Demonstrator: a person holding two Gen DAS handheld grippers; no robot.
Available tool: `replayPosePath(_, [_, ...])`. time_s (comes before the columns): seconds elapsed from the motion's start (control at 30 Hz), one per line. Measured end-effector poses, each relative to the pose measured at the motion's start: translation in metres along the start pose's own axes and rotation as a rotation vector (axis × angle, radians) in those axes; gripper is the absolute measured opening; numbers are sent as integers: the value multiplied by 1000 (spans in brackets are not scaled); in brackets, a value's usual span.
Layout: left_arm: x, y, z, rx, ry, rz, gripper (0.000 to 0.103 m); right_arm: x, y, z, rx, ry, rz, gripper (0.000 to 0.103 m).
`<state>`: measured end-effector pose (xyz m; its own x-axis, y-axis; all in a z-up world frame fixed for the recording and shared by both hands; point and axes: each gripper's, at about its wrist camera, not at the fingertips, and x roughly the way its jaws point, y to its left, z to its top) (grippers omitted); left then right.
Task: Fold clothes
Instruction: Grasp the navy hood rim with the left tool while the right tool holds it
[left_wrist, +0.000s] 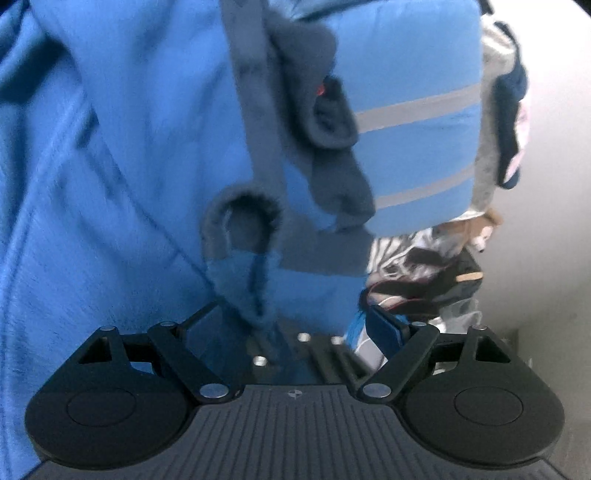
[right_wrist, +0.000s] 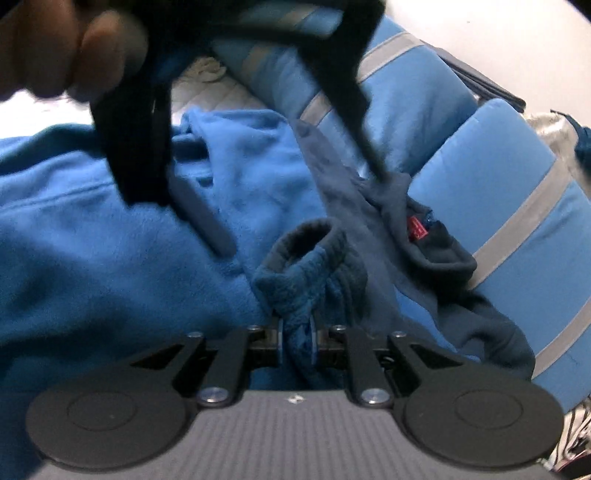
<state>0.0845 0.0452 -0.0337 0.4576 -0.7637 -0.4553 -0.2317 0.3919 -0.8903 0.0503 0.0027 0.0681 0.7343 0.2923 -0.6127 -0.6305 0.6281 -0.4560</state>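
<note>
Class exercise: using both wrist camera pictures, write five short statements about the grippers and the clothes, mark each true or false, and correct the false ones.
1. The right gripper is shut on the blue fleece garment. True.
2. The left gripper is clamped on a sock. False: its jaws stand wide apart, with a fold of fleece hanging between them.
3. The garment carries grey stripes. True.
4. The small tag on the dark trim is yellow. False: it is red.
5. A zebra-patterned item lies beside the fleece. True.
</note>
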Motion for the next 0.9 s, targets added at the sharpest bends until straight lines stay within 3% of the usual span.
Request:
replayPosePath(0.13, [16,2,1,0,7,47,85,-5,-4,4,29,-2,11,13])
replayPosePath(0.3, [24,3,5,0,-49,102,84,-15,-3,3,9,-17,8,13])
replayPosePath(0.53, [32,-14,0,72,-62,156,70,-24,5,-1,-83,-39,-13,13])
replayPosePath(0.67, [28,-22,-2,148,-82,203,52,-28,10,-3,-130,-43,-18,14])
replayPosePath(0.8, [26,-22,-1,167,-80,218,42,-30,10,-4,-142,-45,-15,14])
replayPosePath(0.9, [26,-23,1,175,-79,226,22,-29,11,-4,-146,-43,-12,14])
